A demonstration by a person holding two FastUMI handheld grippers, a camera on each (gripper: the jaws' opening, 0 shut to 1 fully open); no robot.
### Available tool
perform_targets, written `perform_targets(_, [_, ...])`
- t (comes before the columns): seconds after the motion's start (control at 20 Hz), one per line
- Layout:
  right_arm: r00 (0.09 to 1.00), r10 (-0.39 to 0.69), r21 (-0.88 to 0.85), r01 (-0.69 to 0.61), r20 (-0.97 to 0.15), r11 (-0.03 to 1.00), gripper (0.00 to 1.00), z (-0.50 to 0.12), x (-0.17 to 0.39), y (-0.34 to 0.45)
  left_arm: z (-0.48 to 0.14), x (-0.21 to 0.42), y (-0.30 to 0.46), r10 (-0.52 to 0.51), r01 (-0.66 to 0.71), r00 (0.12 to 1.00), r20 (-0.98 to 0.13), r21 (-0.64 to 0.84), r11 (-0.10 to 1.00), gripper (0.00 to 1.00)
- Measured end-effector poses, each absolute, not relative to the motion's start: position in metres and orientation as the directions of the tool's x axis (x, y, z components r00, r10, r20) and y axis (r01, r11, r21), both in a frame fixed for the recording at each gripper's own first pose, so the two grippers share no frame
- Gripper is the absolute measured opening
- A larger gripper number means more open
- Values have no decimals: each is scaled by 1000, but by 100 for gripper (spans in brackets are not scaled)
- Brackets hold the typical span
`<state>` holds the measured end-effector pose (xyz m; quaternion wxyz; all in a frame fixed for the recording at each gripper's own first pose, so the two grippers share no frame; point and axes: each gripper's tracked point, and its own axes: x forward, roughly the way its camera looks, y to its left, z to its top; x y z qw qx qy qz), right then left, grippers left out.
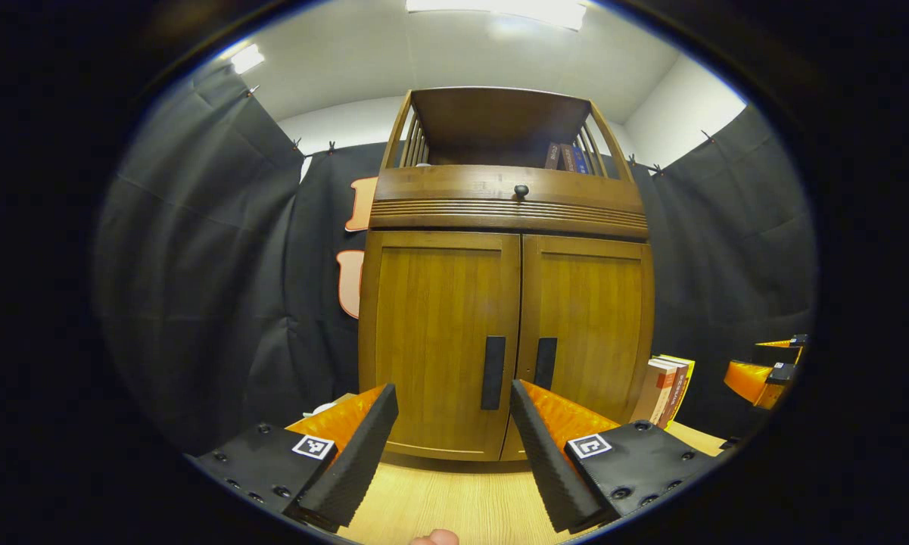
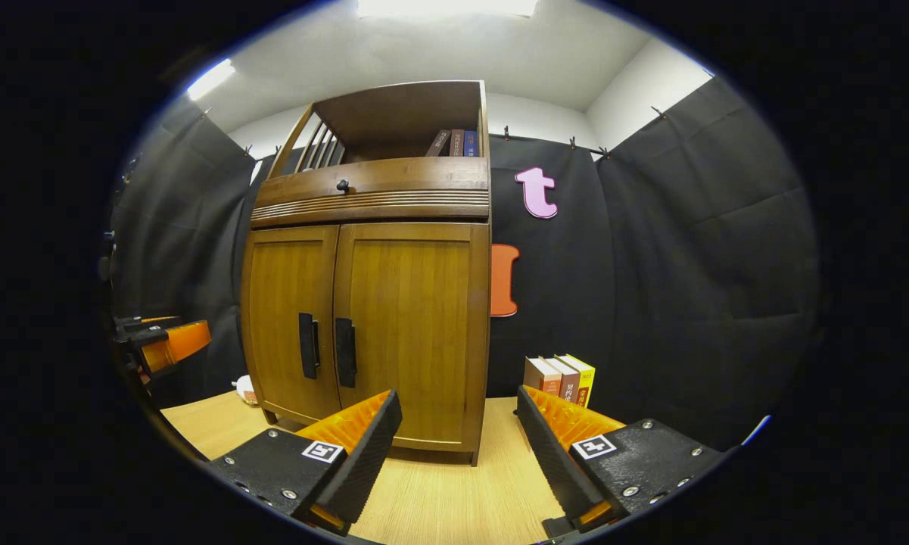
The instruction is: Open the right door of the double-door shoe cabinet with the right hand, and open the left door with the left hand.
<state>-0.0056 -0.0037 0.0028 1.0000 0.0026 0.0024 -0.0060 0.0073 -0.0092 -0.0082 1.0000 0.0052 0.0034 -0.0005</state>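
Shoe cabinet doors are seen closed in both views. At the bottom of the left gripper view, the left gripper (image 1: 454, 446) is held wide, with nothing between its fingers, above the light wooden tabletop (image 1: 454, 507). Beyond it, mid-frame, stands the brown wooden double-door shoe cabinet (image 1: 507, 303). In the right gripper view, the right gripper (image 2: 458, 454) is likewise spread wide at the bottom; a row of upright books (image 2: 561, 378) is seen right of the cabinet.

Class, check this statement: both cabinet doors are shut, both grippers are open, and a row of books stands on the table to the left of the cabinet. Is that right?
Not quite. The books stand right of the cabinet, as the right gripper view shows. Both doors are shut; the left gripper and right gripper are open.
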Motion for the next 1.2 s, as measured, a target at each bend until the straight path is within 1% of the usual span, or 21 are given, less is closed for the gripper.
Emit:
perform_targets(0.15, [1000, -5, -7, 5, 0, 1000, 94, 6, -4, -2, -8, 6, -7, 7, -7, 1000, -6, 16, 1000, 93])
perform_targets(0.2, [1000, 2, -8, -2, 0, 1000, 98, 6, -4, 1, -9, 4, -5, 11, -11, 1000, -8, 20, 1000, 93])
perform_targets(0.25, [1000, 9, -9, -9, -1, 1000, 94, 6, -2, 3, -9, 2, -3, 14, -13, 1000, -8, 22, 1000, 95])
perform_targets(0.3, [1000, 17, -9, -17, 2, 1000, 94, 8, -1, 6, -9, 0, 0, 18, -18, 1000, -10, 22, 1000, 96])
perform_targets(0.35, [1000, 24, -13, -24, 7, 1000, 90, 11, -2, 8, -9, -1, 1, 23, -23, 1000, -9, 20, 1000, 93])
perform_targets(0.4, [999, 31, -21, -31, 17, 999, 94, 15, 0, 9, -9, -2, 2, 28, -28, 1000, -8, 19, 999, 93])
perform_targets(0.5, [998, 42, -47, -40, 41, 998, 94, 26, 8, 11, -9, -4, 5, 37, -36, 999, -9, 17, 999, 93])
perform_targets(0.55, [997, 51, -60, -48, 55, 997, 90, 32, 13, 13, -9, -4, 6, 40, -40, 999, -10, 18, 999, 93])
perform_targets(0.6, [996, 64, -70, -59, 70, 996, 94, 39, 19, 15, -10, -4, 7, 43, -43, 999, -10, 22, 999, 93])
perform_targets(0.7, [991, 103, -66, -97, 90, 993, 94, 43, 35, 28, -11, -7, 11, 52, -51, 999, -9, 29, 998, 94])
perform_targets(0.95, [975, 206, -21, -205, 78, 979, 94, 35, 91, 76, -14, -12, 17, 73, -72, 997, -19, 33, 997, 93])
perform_targets(1.0, [971, 227, -12, -227, 78, 974, 98, 35, 105, 88, -14, -14, 18, 75, -75, 997, -18, 32, 997, 93])
perform_targets(1.05, [966, 248, -8, -248, 75, 969, 94, 34, 118, 99, -13, -16, 19, 80, -80, 997, -17, 30, 996, 93])
perform_targets(1.2, [957, 284, -15, -283, 54, 959, 94, 17, 155, 127, -15, -20, 25, 95, -94, 995, -19, 25, 995, 93])
